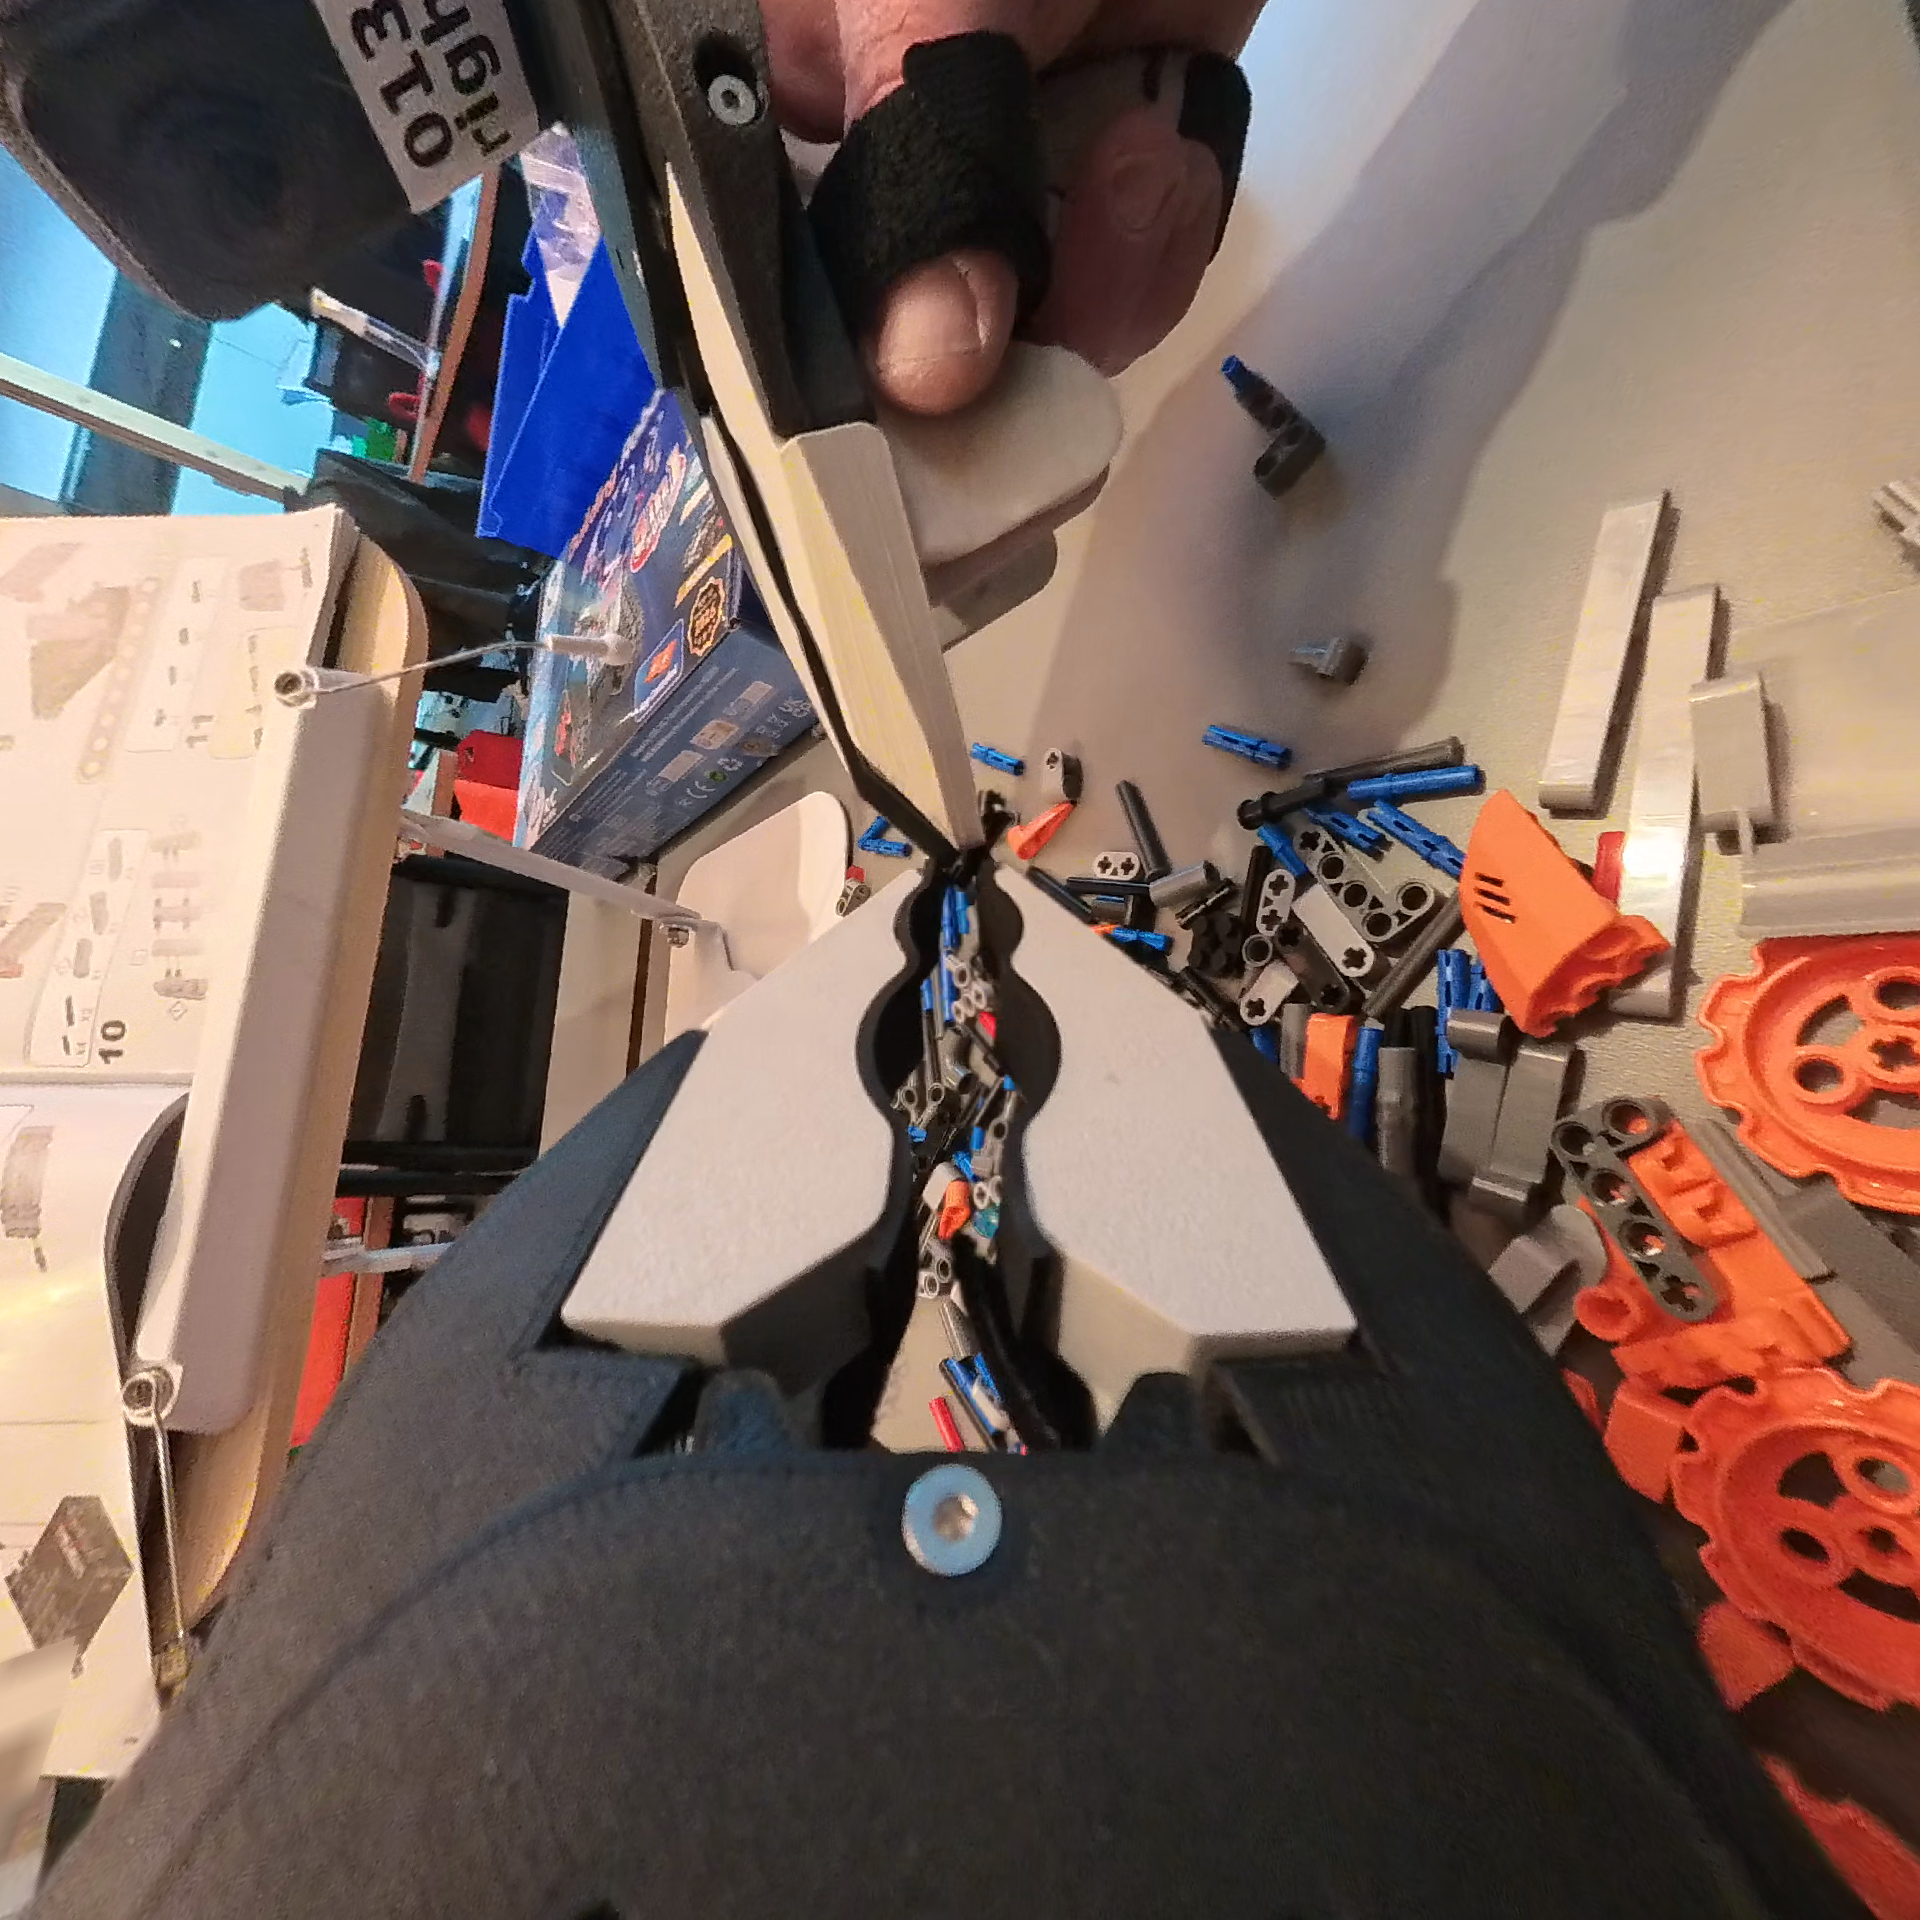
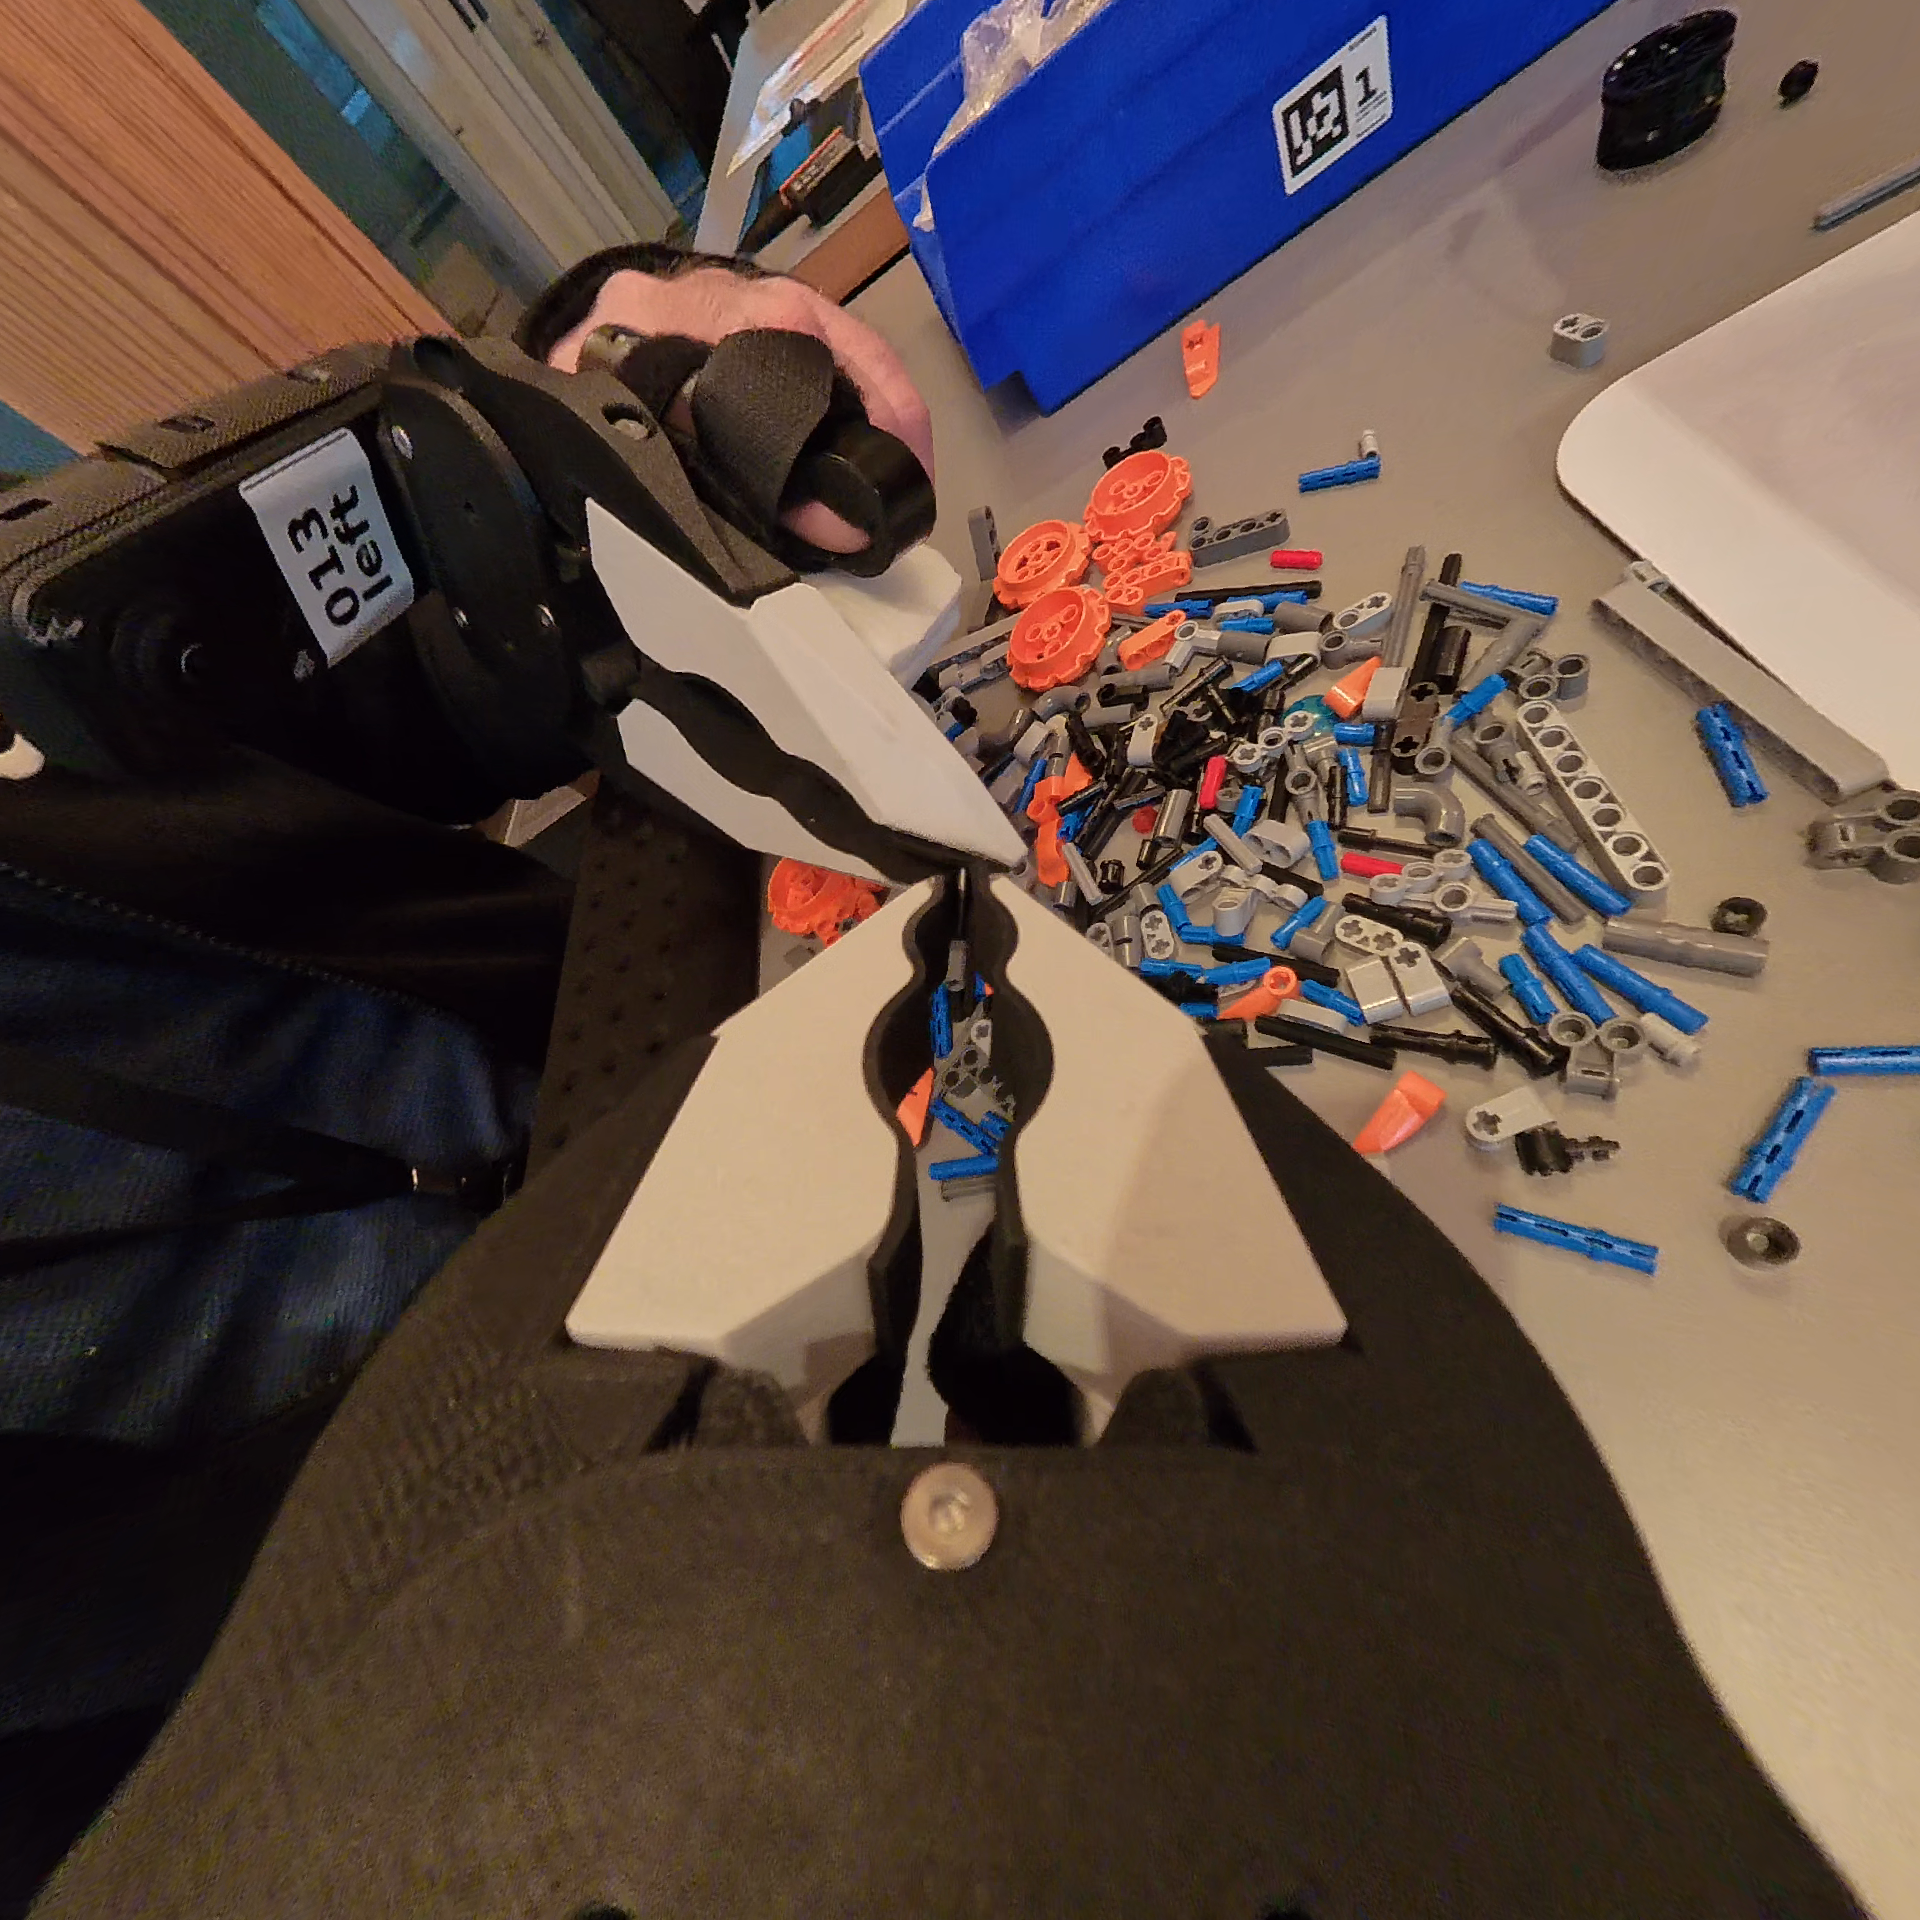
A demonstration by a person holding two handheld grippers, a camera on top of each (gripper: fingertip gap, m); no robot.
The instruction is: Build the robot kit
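- The left gripper (image 1: 961,868), with pale grey fingers on a dark body, has its tips pressed together on something small and black; the part is too small to identify.
- The right gripper (image 2: 961,883), built the same way, has its tips pinched on a thin black pin-like plastic piece (image 2: 958,914) that stands between them.
- The two grippers' tips meet at almost one point, touching or very nearly so, above the near edge of a heap of small plastic building parts (image 2: 1351,831): blue pins, black axles, grey beams and connectors.
- The heap lies on a grey bench top (image 2: 1558,1507).
- Orange toothed plastic wheels (image 2: 1060,592) sit at the heap's far side, seen from the right wrist view.
- A blue plastic bin (image 2: 1143,187) bearing a white square marker label stands beyond the heap, toward the bench's far edge.
- A white rounded-corner board (image 2: 1766,488) lies near the bench's right edge.
- In the left wrist view, an open instruction booklet (image 1: 135,727) on a stand and a blue cardboard box (image 1: 665,644) stand past the grippers.
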